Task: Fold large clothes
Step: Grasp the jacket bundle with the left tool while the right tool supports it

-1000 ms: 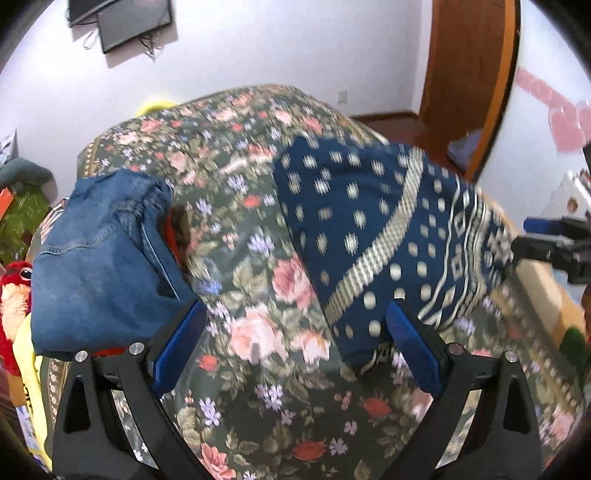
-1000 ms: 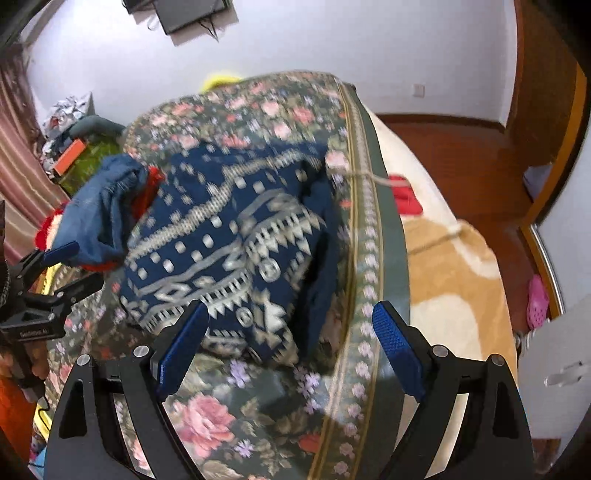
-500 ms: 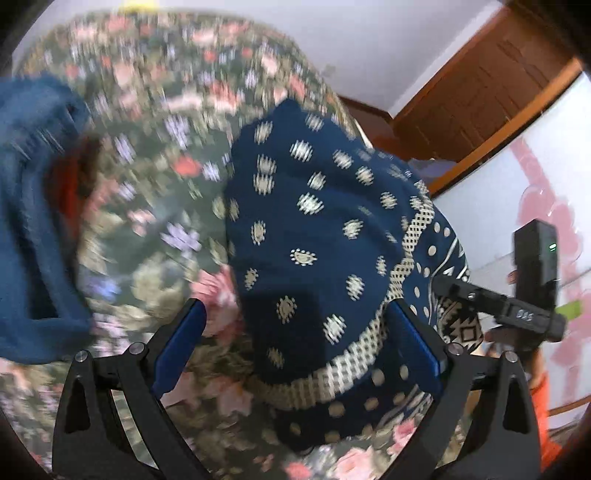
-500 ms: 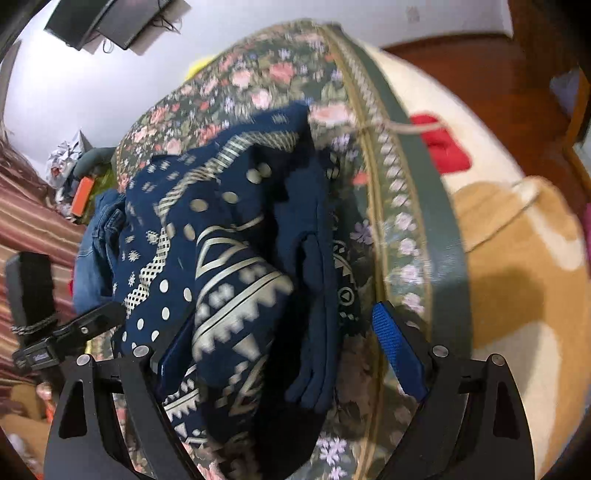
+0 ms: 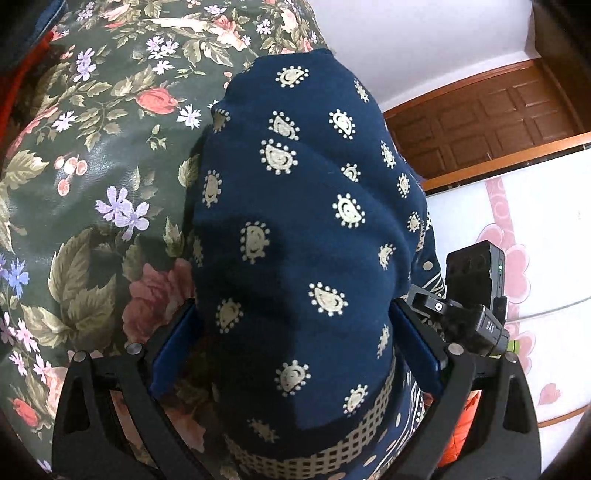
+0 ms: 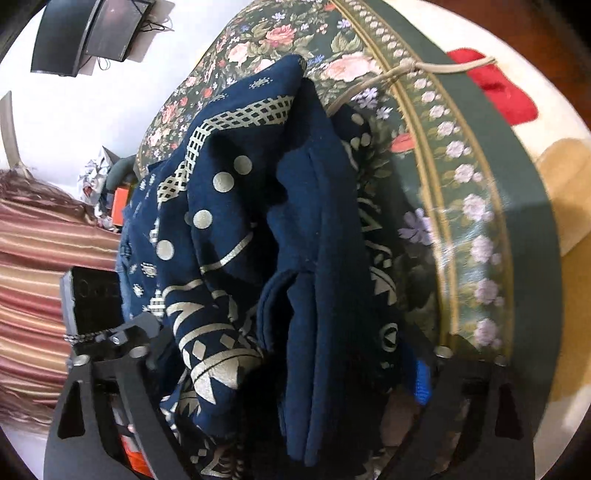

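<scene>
A navy garment with cream paisley and geometric print (image 5: 295,206) lies bunched on a floral bedspread (image 5: 92,166). My left gripper (image 5: 297,350) is down over one end of it, and the fabric bulges up between its wide-open blue pads (image 5: 173,354). In the right wrist view the same garment (image 6: 303,229) is a thick folded bundle that fills the gap of my right gripper (image 6: 291,369). Its jaws are closing with the bundle between them, and one blue pad (image 6: 421,380) shows beside the cloth. The other pad is hidden under the fabric.
The bedspread's green border (image 6: 491,155) runs along the bed edge, with a cord (image 6: 406,70), a red cloth (image 6: 495,88) and a cream blanket (image 6: 565,177) beyond. A striped curtain (image 6: 37,258), a wall screen (image 6: 92,33) and a wooden door (image 5: 480,122) surround the bed.
Both grippers have dropped and tipped down onto the garment while rolling. It lay ahead of the jaws a second ago; now it sits between both pairs.
</scene>
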`<state>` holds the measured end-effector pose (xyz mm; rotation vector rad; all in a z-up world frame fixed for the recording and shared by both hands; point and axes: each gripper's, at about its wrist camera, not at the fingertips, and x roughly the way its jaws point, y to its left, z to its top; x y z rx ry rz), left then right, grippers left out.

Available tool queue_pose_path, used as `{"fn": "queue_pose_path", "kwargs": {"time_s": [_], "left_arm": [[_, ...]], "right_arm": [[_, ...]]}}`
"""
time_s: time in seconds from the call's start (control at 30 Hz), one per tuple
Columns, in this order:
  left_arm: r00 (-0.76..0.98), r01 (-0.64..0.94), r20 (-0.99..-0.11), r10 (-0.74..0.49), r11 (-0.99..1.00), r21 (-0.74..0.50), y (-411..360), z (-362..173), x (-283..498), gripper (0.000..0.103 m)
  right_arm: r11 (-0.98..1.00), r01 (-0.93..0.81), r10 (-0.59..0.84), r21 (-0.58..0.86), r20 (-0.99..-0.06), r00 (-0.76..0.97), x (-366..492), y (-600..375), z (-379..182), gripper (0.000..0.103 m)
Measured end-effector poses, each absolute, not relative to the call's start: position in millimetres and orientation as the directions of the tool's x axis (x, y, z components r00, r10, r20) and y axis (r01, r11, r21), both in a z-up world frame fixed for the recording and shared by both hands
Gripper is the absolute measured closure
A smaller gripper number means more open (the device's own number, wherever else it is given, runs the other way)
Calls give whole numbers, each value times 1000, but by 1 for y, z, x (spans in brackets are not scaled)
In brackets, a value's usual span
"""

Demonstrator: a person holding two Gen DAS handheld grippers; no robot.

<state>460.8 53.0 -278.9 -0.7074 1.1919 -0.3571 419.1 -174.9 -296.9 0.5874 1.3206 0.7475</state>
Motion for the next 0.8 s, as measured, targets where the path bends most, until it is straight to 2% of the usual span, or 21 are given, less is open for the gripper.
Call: {"fn": "queue_pose_path", "kwargs": {"time_s": [0.07,0.1,0.23,0.3,0.47,0.8], "left_arm": [[343,-109,-718,-606,734,-671,49,-278,461,5],[335,-104,-709,-620,724,-682,47,-278,461,10],[343,-85,-726,-596,750,-656,38,-271,455,21],[347,-76,-728,-592,755,-651,37,-263,453,26],[384,-59,-712,-588,754,-654,43,-230,444,31],[586,37,-654,-478,822,-568,129,-101,404,31]], "right_arm": [[619,-134,785,774,-615,74,415,-176,-295,31],[615,-131,789,778,-610,75,414,-176,-293,39],[633,-147,774,760,-627,95,410,-174,-276,63],[630,-146,777,763,-623,91,408,-170,-267,67],[638,-187,769,747,-629,110,404,-148,-231,71],[565,-412,819,715,-546,177,382,-61,-131,72]]}}
